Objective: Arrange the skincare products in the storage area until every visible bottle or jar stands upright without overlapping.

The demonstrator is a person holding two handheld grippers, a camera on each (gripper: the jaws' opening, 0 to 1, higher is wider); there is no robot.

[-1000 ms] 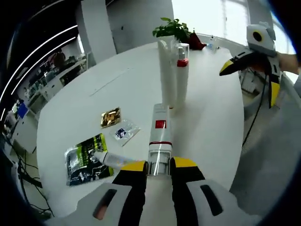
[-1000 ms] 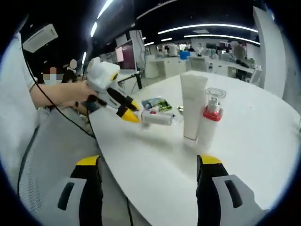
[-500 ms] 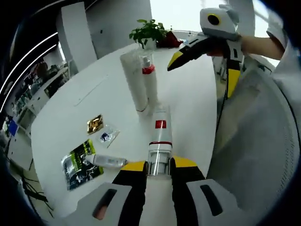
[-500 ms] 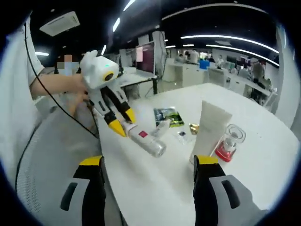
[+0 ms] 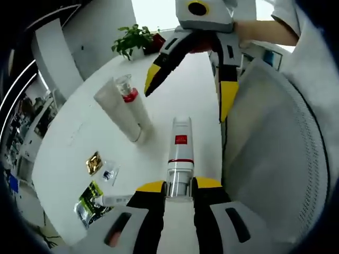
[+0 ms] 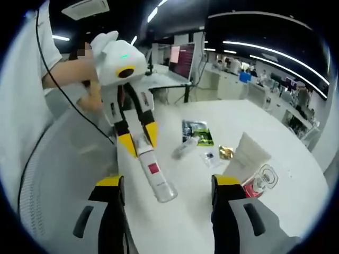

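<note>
My left gripper [image 5: 179, 186] clamped the clear red-labelled bottle [image 5: 180, 153] lifted over the white table [image 5: 175, 79] edge (tube [image 5: 117, 110] and pump bottle [image 5: 132, 106] upright beyond), right gripper [image 6: 167, 182] gaped empty.

No wording can be read (the bottle [image 5: 180, 153] carries a red label, its print too small).

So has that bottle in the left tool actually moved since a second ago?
Yes. In the right gripper view the bottle has tipped from level to pointing downward, and now sits left of the green packet, toward the table edge.
</note>
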